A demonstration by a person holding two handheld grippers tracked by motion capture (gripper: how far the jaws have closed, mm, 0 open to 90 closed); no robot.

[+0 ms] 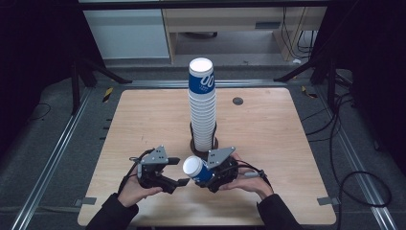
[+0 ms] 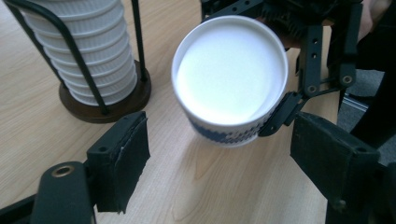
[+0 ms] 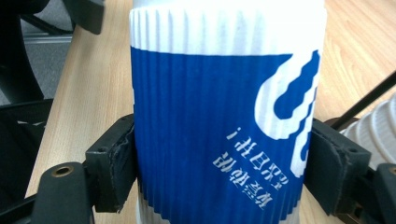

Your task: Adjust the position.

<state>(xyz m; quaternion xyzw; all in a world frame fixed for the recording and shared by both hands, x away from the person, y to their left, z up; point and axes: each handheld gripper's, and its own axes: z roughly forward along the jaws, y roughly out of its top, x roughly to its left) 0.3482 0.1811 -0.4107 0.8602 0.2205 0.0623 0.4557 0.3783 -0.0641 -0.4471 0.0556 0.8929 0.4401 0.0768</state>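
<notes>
On the table's [image 1: 268, 143] near edge, the left gripper [image 1: 178, 173] hangs with jaws spread wide and empty, aimed at a cup [image 1: 197, 169] just beside it. That blue-and-white cup lies tipped on its side above the wood, open mouth toward the left gripper, its ribbed wall clamped between the right gripper's [image 1: 210, 173] jaws. Behind them, a tall cup stack [image 1: 202, 103] stands in a wire holder [image 1: 214, 140].
</notes>
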